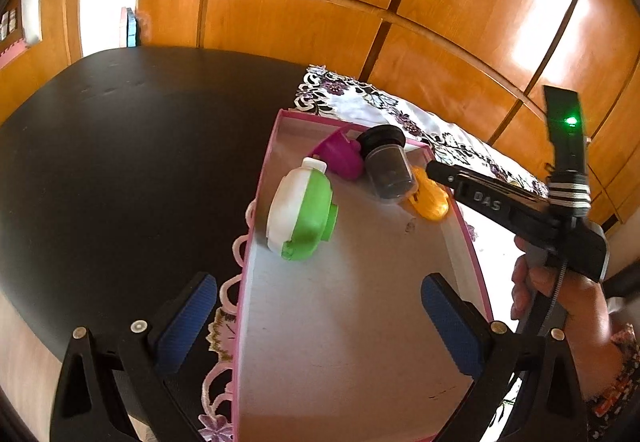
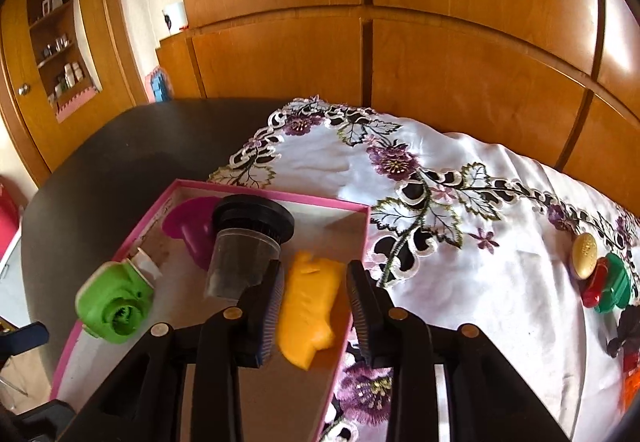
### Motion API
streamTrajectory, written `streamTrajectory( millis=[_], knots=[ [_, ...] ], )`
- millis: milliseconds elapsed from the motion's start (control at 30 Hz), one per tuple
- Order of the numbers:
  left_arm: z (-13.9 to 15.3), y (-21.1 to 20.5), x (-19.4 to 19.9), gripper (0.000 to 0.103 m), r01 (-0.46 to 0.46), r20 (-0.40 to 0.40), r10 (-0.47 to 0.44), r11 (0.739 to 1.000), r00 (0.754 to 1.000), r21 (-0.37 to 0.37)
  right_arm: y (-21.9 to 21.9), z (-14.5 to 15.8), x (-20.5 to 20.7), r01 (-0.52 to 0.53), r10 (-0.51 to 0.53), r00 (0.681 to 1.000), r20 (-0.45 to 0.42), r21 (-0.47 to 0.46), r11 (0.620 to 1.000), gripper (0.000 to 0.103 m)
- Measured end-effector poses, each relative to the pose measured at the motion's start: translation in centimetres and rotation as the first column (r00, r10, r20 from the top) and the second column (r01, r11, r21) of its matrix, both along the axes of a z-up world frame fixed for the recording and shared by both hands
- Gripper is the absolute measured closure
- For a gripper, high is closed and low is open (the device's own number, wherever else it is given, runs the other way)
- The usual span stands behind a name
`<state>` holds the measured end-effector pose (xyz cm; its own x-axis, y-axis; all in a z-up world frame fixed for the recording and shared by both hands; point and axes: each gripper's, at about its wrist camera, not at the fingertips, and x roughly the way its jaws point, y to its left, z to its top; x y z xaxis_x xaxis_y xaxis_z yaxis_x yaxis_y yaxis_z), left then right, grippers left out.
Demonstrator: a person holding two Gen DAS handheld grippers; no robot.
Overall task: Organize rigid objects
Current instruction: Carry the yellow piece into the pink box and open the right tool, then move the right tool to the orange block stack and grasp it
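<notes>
A pink-rimmed box (image 1: 256, 202) lies on a flowered cloth (image 2: 480, 262). Inside it are a white-and-green toy (image 1: 300, 214), a magenta cup (image 1: 340, 158), a clear jar with a black lid (image 1: 388, 166) and an orange piece (image 2: 308, 306) against the right wall. My right gripper (image 2: 314, 300) straddles the orange piece, which rests on the box floor. A thin gap shows at its right pad (image 2: 358, 306), so the jaws are open. My left gripper (image 1: 320, 322) hovers open over the bare near half of the box.
A beige disc (image 2: 584, 254), a red piece (image 2: 594, 286) and a green piece (image 2: 616, 286) sit on the cloth at far right. The dark tabletop (image 1: 120, 162) spreads to the left. Wooden cabinet doors (image 2: 440, 62) stand behind. A person's hand (image 1: 560, 294) holds the right gripper.
</notes>
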<state>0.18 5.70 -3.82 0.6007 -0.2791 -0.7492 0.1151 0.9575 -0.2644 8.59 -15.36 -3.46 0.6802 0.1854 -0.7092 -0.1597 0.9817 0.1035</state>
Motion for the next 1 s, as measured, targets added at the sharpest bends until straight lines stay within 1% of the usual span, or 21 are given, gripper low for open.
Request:
streamTrajectory(
  millis=[100,200,367,567,733,867,1000],
  knots=[
    [0.1,-0.5,0.0,0.000,0.008,0.003,-0.008,1.000,1.000,0.001,-0.7,0.6,-1.1,0.015,-0.015,1.000,0.013,0.031,0.999,0.071],
    [0.1,-1.2,0.0,0.000,0.031,-0.002,-0.031,1.000,1.000,-0.003,-1.5,1.0,-2.3,0.023,-0.024,1.000,0.007,0.069,0.997,0.071],
    [0.1,-2.2,-0.3,0.000,0.058,-0.006,-0.058,0.998,0.998,0.000,-2.9,1.0,-4.0,0.044,-0.044,0.999,-0.003,0.089,0.995,0.071],
    [0.4,-3.5,-0.4,0.000,0.094,-0.008,-0.094,0.996,0.996,0.003,-5.3,0.3,-5.8,0.086,-0.084,0.996,-0.032,0.084,0.993,0.070],
    [0.8,-5.1,-0.6,0.000,0.151,-0.001,-0.151,0.988,0.988,-0.034,-7.6,-0.6,-7.7,0.122,-0.118,0.992,-0.051,0.073,0.990,0.069],
    [1.2,-7.1,-0.9,0.000,0.202,-0.001,-0.202,0.979,0.979,-0.025,-9.8,-1.4,-9.3,0.165,-0.160,0.985,-0.065,0.073,0.984,0.069],
    [1.7,-9.6,-1.2,0.000,0.264,0.010,-0.264,0.965,0.965,-0.006,-12.7,-2.1,-10.9,0.229,-0.223,0.971,-0.086,0.078,0.970,0.069]
  ],
)
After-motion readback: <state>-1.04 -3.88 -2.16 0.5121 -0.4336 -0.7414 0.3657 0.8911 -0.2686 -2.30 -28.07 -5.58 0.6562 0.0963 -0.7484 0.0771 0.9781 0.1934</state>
